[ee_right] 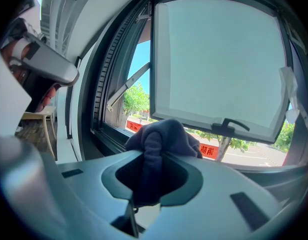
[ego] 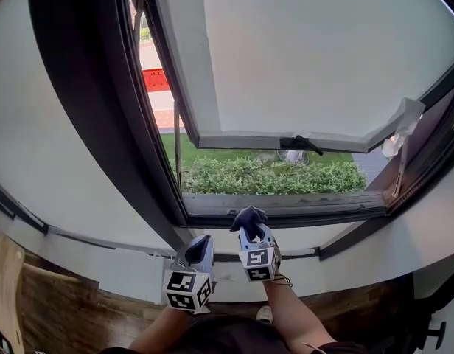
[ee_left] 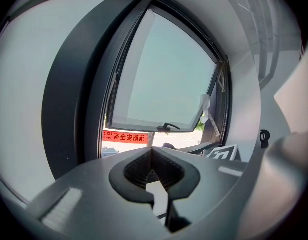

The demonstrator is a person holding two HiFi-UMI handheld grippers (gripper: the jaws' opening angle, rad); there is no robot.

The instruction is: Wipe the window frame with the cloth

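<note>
Red banner (ee_left: 125, 136), outdoors, seen past the window frame (ee_left: 69, 84): white Chinese characters, "消防安全" legible, the remainder cut off at the edges. Same banner, right gripper view: "消防" only. Head view: lettering too small to read.

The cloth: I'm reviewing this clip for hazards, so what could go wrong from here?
The cloth is only a bunched wad in the right gripper; if it slips at the lower frame, it could drop through the opening onto the hedge. The sash handle overhead could get knocked.
</note>
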